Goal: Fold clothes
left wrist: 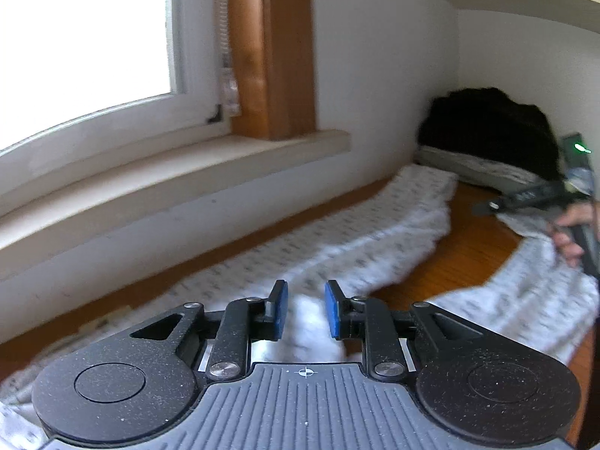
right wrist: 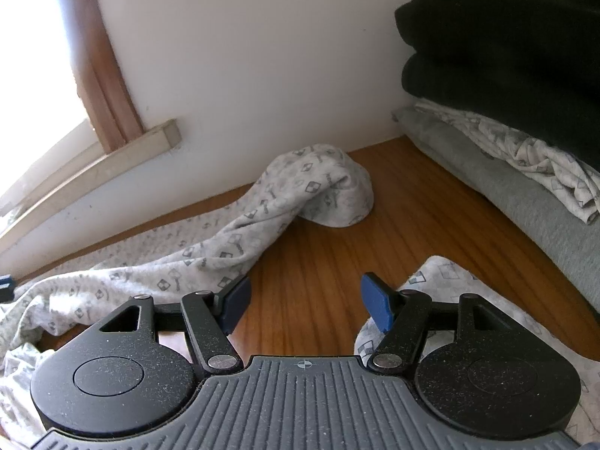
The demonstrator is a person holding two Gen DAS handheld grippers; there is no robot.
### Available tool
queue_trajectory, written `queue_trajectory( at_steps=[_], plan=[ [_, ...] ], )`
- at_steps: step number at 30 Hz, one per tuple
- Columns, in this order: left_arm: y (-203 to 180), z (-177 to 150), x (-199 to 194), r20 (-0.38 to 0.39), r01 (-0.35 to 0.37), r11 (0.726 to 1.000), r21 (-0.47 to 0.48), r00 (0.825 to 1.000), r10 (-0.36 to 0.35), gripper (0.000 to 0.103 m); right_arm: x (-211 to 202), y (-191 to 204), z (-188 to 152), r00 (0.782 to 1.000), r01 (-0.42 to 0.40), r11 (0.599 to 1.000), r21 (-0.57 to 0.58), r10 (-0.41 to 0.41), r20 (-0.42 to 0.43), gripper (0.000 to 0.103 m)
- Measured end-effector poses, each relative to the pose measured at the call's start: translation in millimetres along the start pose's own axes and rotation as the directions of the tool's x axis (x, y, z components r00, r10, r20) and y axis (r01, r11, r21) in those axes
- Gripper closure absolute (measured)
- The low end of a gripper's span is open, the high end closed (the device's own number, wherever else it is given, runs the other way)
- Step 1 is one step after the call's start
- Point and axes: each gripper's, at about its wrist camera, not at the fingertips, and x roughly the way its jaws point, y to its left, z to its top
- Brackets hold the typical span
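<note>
Garment: white patterned pyjama trousers [right wrist: 240, 240] sprawled unfolded across the wooden worktop [right wrist: 375, 225], one leg along the wall below the window sill [left wrist: 180, 165].
Left gripper [left wrist: 305, 309]: jaws narrowly parted, released, white cloth showing between them.
Right gripper [right wrist: 303, 300]: jaws spread wide over bare wood, gripping nothing.
Corner: folded stack topped by black clothing [right wrist: 506, 56].

1. One printed grey garment [right wrist: 232, 240] sprawled over the wooden floor [right wrist: 337, 247].
2. Three folded pieces stacked far right: black [right wrist: 506, 56], printed [right wrist: 525, 150], grey [right wrist: 506, 187].
3. Two grippers, left [left wrist: 306, 309] and right [right wrist: 304, 302].
</note>
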Motion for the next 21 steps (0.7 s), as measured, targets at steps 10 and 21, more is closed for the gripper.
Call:
queue_trajectory(
  at_steps=[10,21],
  plan=[
    [-2.3,-19.9,28.3,-0.054,-0.049,0.996,0.077,0.997,0.053,0.070,0.7,3.5,-0.8,1.000,0.012,1.000,-0.016,-0.012,-0.003,0.037],
    [43.9,-17.7,23.6,0.082,-0.025,0.999,-0.033,0.996,0.028,0.098,30.4,7.6,35.3,0.999,-0.014,0.999,0.050,0.016,-0.044,0.039]
  ],
)
